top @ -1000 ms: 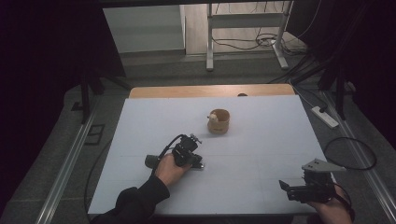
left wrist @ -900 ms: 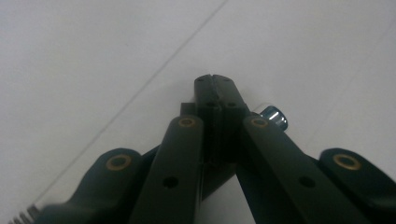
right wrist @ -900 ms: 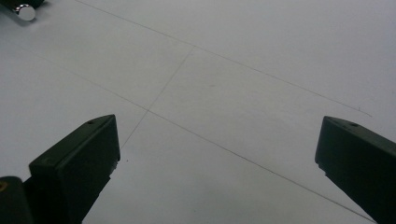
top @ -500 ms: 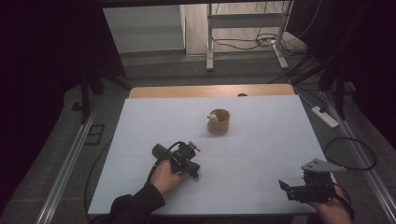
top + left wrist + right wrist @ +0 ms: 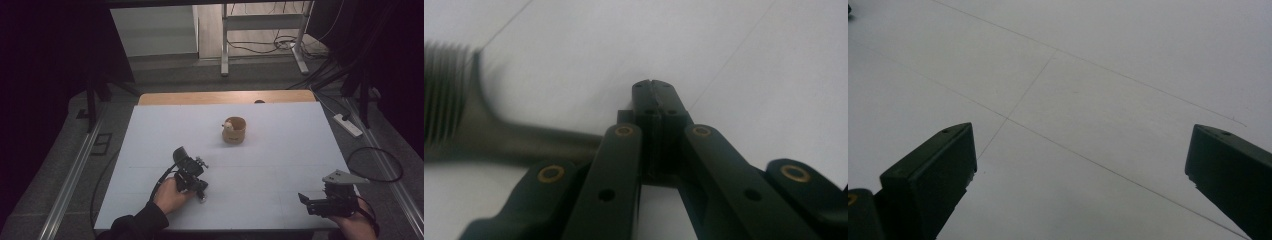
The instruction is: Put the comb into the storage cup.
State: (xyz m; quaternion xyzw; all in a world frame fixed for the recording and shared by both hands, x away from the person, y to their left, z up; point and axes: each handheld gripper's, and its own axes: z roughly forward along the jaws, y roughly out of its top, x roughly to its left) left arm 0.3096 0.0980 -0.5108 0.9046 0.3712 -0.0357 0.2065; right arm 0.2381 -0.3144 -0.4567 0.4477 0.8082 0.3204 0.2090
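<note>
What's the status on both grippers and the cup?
Left gripper shut, empty, low over the white table. Right gripper open, empty, at the near right edge. Wooden cup upright mid-table, untouched. Nothing in the way.

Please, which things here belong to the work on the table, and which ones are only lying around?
Belong to the work: wooden cup with a pale item inside; left gripper, shut; right gripper, open.
Only lying around: power strip, cables and metal stand, all on the floor.

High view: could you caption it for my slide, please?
Left gripper shut, right gripper open on the white table, wooden cup beyond.
</note>
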